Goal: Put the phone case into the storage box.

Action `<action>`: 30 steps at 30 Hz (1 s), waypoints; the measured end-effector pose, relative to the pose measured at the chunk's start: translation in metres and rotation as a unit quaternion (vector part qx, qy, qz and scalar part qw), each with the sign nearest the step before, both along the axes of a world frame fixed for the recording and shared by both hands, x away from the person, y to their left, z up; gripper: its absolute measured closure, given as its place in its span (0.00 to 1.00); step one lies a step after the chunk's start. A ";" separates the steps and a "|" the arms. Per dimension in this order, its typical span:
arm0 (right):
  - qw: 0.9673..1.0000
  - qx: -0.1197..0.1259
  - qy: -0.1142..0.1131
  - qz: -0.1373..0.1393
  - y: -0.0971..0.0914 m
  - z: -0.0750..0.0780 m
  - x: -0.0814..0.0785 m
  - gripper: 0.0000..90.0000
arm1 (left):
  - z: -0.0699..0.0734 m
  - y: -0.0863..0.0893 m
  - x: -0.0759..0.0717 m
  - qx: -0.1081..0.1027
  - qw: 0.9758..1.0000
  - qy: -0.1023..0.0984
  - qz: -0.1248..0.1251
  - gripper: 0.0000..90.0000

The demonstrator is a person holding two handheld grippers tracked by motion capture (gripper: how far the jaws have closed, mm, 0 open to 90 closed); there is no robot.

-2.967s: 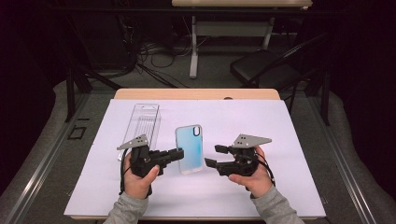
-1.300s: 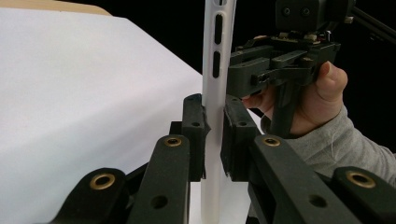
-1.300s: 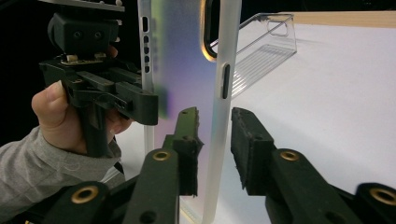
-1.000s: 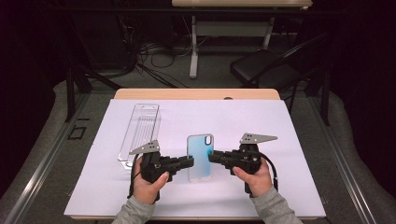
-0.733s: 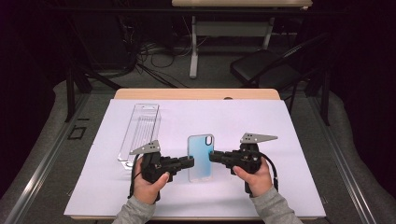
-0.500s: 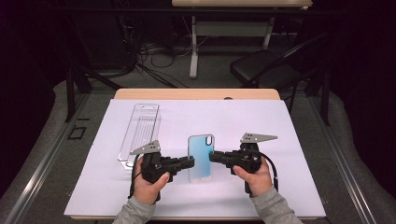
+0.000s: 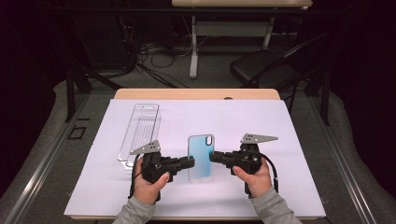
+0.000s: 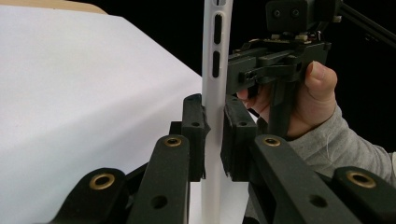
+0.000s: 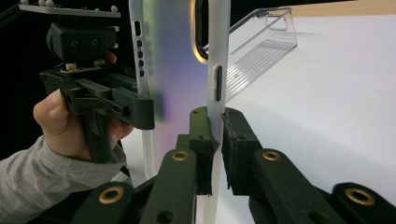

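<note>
Pinching opposite long edges of the phone case (image 7: pixel 201 157), left claw (image 7: pixel 190 162) & right claw (image 7: pixel 213 157) share the load so it stays flat, just above the worktop (image 7: pixel 299 140) near front-centre; clear packaging tray (image 7: pixel 140 128) lies apart, left.

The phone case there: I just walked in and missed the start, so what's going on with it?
A person holds a hand-held gripper in each hand over a table covered in white paper. The left tongs pinch one long edge of the blue phone case, and the right tongs pinch the opposite edge, so both grip it between them. A clear plastic package lies on the paper beyond the left hand.
</note>
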State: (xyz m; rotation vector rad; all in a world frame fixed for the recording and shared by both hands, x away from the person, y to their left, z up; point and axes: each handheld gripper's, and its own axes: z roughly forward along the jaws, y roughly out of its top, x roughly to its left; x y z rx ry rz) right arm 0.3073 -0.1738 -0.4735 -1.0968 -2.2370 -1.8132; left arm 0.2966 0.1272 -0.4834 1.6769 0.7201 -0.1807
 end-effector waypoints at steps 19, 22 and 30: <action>1.000 -0.008 -0.003 -0.019 0.003 0.000 -0.004 0.93 | -0.001 0.000 0.001 -0.001 1.000 0.003 0.014 0.88; 1.000 -0.011 -0.005 -0.019 0.002 0.000 -0.004 0.93 | -0.001 0.001 0.001 -0.002 1.000 0.003 0.016 0.86; 1.000 -0.014 -0.007 -0.027 0.001 -0.001 -0.002 0.93 | -0.001 -0.001 0.001 0.003 1.000 0.001 0.020 0.80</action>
